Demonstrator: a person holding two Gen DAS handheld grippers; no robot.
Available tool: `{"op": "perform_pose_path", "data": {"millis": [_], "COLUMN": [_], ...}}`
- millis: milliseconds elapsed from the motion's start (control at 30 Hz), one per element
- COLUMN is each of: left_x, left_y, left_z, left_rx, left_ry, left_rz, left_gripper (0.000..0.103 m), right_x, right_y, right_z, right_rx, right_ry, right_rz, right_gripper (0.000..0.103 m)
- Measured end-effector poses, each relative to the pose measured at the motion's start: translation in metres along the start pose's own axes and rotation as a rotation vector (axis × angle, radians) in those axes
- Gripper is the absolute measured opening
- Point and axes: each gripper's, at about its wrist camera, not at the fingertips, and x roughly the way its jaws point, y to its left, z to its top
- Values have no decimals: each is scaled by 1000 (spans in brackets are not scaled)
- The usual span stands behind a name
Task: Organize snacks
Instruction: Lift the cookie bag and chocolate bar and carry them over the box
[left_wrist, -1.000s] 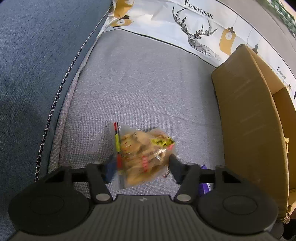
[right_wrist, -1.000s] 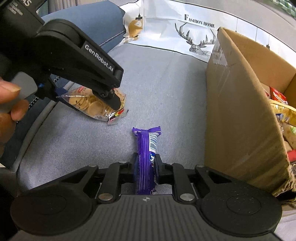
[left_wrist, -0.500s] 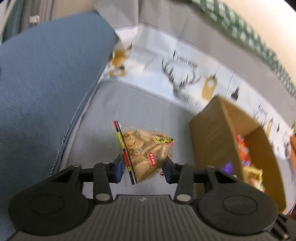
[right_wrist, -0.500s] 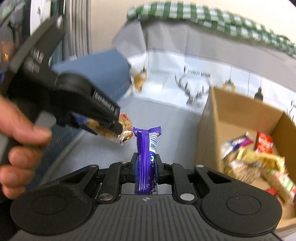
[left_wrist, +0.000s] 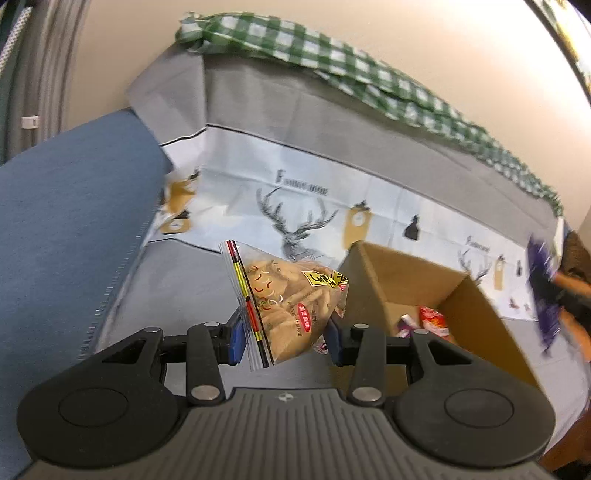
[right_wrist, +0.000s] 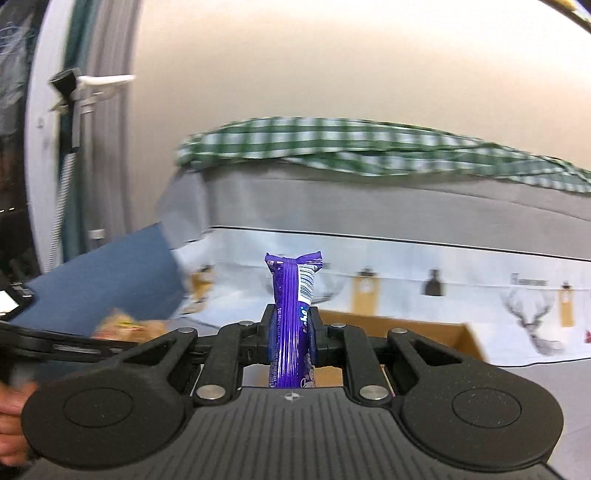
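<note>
My left gripper (left_wrist: 284, 338) is shut on a clear bag of biscuits (left_wrist: 291, 302) and holds it in the air, left of the open cardboard box (left_wrist: 461, 291). The box holds several snack packets (left_wrist: 430, 319). My right gripper (right_wrist: 291, 334) is shut on a purple snack bar (right_wrist: 293, 306), held upright above the box's rim (right_wrist: 399, 325). The purple bar shows blurred at the right edge of the left wrist view (left_wrist: 543, 295). The biscuit bag shows blurred at the left of the right wrist view (right_wrist: 129, 326).
The box stands on a grey sofa seat (left_wrist: 177, 284). A blue cushion (left_wrist: 70, 221) lies at the left. A deer-print cloth (left_wrist: 303, 218) covers the backrest, with a green checked cloth (left_wrist: 369, 81) on top. A wall is behind.
Both grippers have lifted their snacks up off the sofa seat and tilted upward. The box interior came into view, and the right gripper now sits above the box.
</note>
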Motion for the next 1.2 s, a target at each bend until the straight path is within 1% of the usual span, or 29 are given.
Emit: {"op": "perform_pose_path", "data": {"millis": [33, 100, 167, 200, 267, 367, 500, 633, 700, 833, 933, 1033, 1200], "left_x": [-1, 2, 6, 8, 14, 22, 31, 42, 47, 61, 76, 86, 93], "left_y": [-3, -12, -21, -26, -38, -55, -80, -101, -114, -137, -150, -156, -159], "left_z": [0, 0, 0, 1, 2, 3, 3, 2, -1, -9, -14, -17, -20], "left_rx": [-8, -15, -13, -14, -14, -10, 27, 53, 85, 150, 188, 195, 201], "left_ry": [-7, -22, -33, -39, -54, -80, -129, -149, -147, -118, -82, -49, -33], "left_rz": [-15, -43, -67, -85, -117, -156, -188, -239, -255, -258, -236, -229, -229], "left_gripper": [47, 47, 47, 47, 47, 47, 47, 47, 47, 47, 47, 47, 47], "right_x": [3, 8, 16, 18, 18, 18, 22, 16, 16, 17, 18, 21, 24], "right_y": [-10, -30, -45, -49, -54, -56, -66, -87, -97, -105, -106, -104, -100], "right_z": [-7, -24, -41, -46, -47, -47, -46, -48, -50, -54, -55, -56, -56], "right_rx": [13, 83, 158, 191, 202, 148, 126, 160, 179, 185, 180, 170, 144], "right_ry": [7, 45, 136, 162, 152, 121, 100, 94, 100, 109, 114, 127, 135], "right_rz": [-22, -57, -63, -62, -54, -72, -119, -169, -189, -209, -210, -208, -207], "right_gripper": [17, 16, 16, 16, 16, 16, 16, 16, 16, 16, 16, 16, 16]}}
